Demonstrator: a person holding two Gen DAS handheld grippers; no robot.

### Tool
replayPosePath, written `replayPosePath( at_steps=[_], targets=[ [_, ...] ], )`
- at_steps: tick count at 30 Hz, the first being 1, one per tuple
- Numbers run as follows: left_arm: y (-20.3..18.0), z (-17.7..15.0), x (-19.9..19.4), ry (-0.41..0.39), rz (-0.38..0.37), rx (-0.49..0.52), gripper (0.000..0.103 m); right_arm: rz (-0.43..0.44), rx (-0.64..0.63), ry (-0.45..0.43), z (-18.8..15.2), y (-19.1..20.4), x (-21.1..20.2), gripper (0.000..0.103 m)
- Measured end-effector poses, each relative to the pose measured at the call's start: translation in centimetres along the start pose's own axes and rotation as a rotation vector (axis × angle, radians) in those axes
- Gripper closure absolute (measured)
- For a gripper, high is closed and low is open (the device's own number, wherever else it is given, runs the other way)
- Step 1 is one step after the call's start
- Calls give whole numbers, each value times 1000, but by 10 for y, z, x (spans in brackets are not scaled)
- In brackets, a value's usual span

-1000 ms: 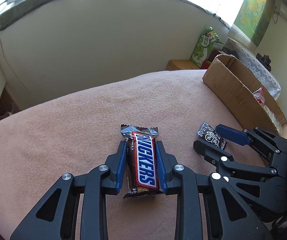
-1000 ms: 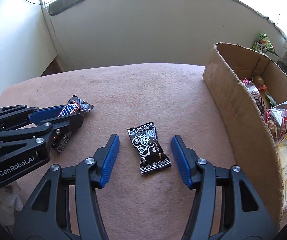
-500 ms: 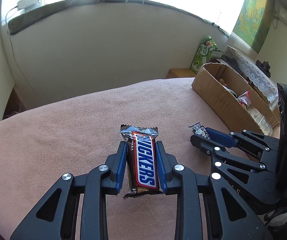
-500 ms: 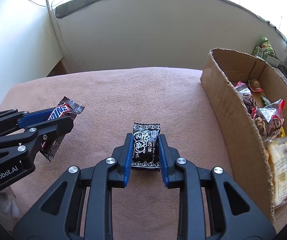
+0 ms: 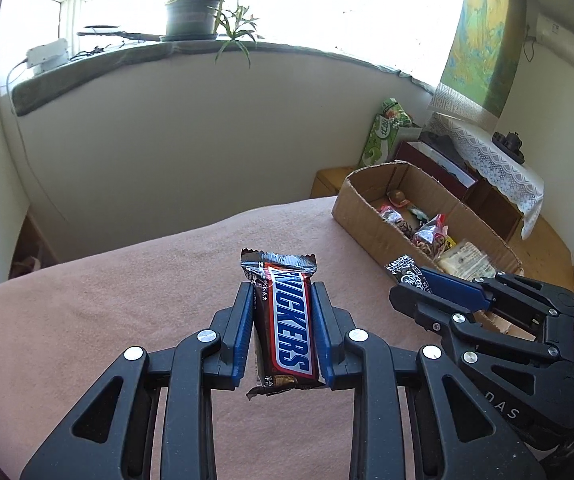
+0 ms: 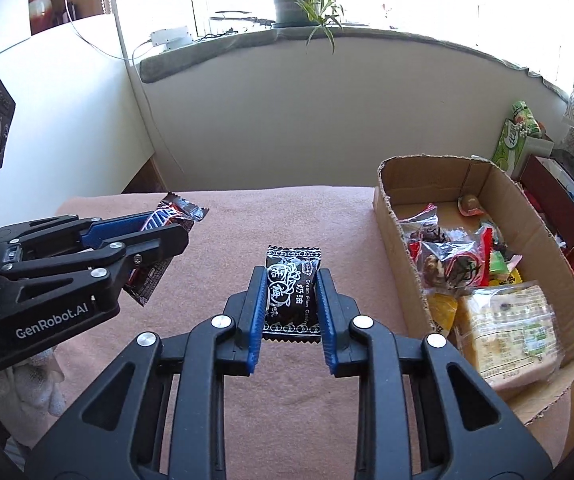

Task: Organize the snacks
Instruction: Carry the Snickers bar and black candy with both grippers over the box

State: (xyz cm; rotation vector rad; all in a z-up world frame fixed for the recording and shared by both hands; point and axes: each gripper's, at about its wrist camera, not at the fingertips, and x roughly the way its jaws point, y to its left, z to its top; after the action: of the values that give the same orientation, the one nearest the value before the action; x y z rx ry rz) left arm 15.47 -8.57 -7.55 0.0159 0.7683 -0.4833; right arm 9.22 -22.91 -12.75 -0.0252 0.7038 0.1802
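Observation:
My left gripper [image 5: 283, 300] is shut on a Snickers bar [image 5: 287, 320] and holds it above the pink cloth-covered table [image 5: 107, 320]. My right gripper [image 6: 291, 288] is shut on a black plum candy packet [image 6: 291, 292], also lifted off the cloth. In the right wrist view the left gripper [image 6: 167, 232] sits at the left with the Snickers bar [image 6: 175, 210]. In the left wrist view the right gripper [image 5: 419, 284] holds the candy packet [image 5: 405, 270] near the cardboard box [image 5: 363, 216]. The box [image 6: 403, 248] at the right holds several snack packets.
A green snack pack [image 5: 385, 130] and dark boxes stand on furniture beyond the box. A white wall with a potted plant [image 6: 299, 0] on its sill runs behind the table. A crumpled white cloth [image 6: 27, 384] lies at the table's left edge.
My right gripper closed on the black candy packet and lifted it. Both grippers rose with their snacks, so the box interior now shows from above.

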Motion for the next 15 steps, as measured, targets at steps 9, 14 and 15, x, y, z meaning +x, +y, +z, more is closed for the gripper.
replayPosePath(
  at_steps=[9,14,15],
  targets=[
    [-50,19,15,-15,-59,46,77,-32,19,-76,8,-44,-44,78],
    [-73,28,22,-23,-81,65,77,-63,35,-94,11,-74,-57,78],
    [-77,30,24,-24,-84,67,77,-68,38,-97,12,-79,-59,78]
  ],
)
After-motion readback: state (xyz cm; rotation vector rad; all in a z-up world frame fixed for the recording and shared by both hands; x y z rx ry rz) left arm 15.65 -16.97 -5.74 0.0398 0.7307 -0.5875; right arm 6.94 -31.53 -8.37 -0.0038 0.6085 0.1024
